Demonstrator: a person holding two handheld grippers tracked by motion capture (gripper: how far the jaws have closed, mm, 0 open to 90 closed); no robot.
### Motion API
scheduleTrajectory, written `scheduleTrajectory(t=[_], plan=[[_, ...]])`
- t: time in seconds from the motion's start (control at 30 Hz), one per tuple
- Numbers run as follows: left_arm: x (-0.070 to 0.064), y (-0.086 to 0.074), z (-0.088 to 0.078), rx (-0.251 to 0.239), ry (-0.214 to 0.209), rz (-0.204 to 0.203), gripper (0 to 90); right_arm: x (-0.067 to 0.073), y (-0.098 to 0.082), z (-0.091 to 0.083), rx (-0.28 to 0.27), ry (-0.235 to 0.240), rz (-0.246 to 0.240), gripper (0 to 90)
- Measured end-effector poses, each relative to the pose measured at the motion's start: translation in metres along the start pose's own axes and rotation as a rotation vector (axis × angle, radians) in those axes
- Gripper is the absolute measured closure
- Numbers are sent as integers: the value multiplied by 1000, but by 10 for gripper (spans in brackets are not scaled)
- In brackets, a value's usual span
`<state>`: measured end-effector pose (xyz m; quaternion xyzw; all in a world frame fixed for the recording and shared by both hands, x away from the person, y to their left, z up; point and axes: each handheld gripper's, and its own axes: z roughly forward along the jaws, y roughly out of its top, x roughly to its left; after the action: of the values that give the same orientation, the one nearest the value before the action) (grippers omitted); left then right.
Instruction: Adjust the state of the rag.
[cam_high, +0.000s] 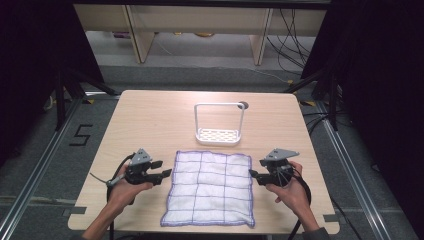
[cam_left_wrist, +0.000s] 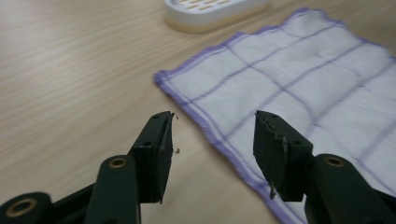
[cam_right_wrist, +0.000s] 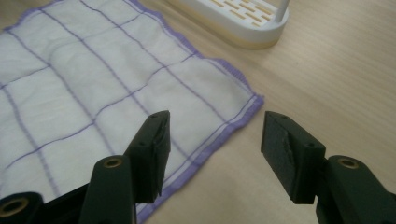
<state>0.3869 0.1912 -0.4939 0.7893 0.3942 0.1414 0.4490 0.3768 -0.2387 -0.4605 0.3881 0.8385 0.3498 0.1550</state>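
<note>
The worktop (cam_high: 150, 115) is a pale wooden surface with plenty of bare room to the left, right and far side. On its near half lies the cloth (cam_high: 210, 187), white with a purple grid and purple hem, spread flat and roughly square, its near edge close to the worktop's front edge. Just beyond the cloth's far edge stands a white rack (cam_high: 220, 125) with a slotted base and a tall loop handle; the two are near but apart.

The left gripper (cam_high: 165, 175) sits just off the cloth's left hem, toward the far-left corner, pointing inward at it. In the left gripper view the cloth (cam_left_wrist: 289, 88) runs away to the right, with the hem passing under the gap between the jaws, which stand spread with nothing pinched.

The right gripper (cam_high: 255, 176) mirrors it at the right hem, equally close. In the right gripper view the far-right corner of the cloth (cam_right_wrist: 140, 88) lies just ahead between spread, empty jaws.

Each hand is nearest its own side edge, so a paired grasp of the two far corners looks likely; the rack (cam_right_wrist: 243, 18) behind limits forward travel.
</note>
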Motion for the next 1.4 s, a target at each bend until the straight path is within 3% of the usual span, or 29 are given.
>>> scheduleTrajectory(t=[0.03,0.13,0.17,0.23,0.43,0.57,0.6,0.67,0.73,0.77,0.83,0.87,0.9,0.97,1.0,1.13,1.17,1.23,1.3,1.33,1.37,1.4], plan=[[9,4,8,28,9,5,469,-7,6,9,-1,-10,0,437],[14,10,16,37,15,17,469,-13,11,14,-1,-13,5,442],[15,15,25,35,4,14,476,-18,16,20,0,-14,5,450],[14,20,33,54,14,53,470,-23,20,26,-8,-21,2,454],[15,34,53,82,6,58,422,-34,28,43,29,-23,1,456],[16,35,63,107,13,80,406,-36,30,51,27,-31,6,450],[16,34,68,112,21,77,395,-37,32,53,47,-27,2,442],[16,33,72,119,13,64,394,-37,31,59,29,-34,2,439],[16,32,74,126,14,77,398,-36,31,59,62,-30,19,437],[16,32,74,128,18,81,403,-36,31,61,55,-41,2,436],[16,32,75,130,21,96,420,-36,31,61,77,-38,-1,442],[16,31,75,129,21,107,430,-35,31,62,64,-34,17,443],[16,31,76,137,18,116,443,-36,31,62,78,-37,-7,444],[16,30,77,133,17,117,455,-35,30,65,61,-40,-5,447],[16,30,78,133,19,120,488,-34,31,65,91,-34,-14,451],[14,28,80,135,6,149,541,-33,31,71,92,-42,-24,464],[13,27,79,137,-16,160,612,-31,31,76,109,-31,-22,488],[13,27,80,130,-21,167,662,-31,31,81,117,-27,-60,534],[12,27,80,126,-32,164,689,-29,31,83,110,-23,-48,566],[12,26,80,122,-40,159,726,-31,31,84,129,-8,-81,619],[12,26,81,118,-46,159,781,-33,31,85,117,30,-62,745],[12,26,81,118,-46,159,801,-34,31,87,106,29,-55,794]])
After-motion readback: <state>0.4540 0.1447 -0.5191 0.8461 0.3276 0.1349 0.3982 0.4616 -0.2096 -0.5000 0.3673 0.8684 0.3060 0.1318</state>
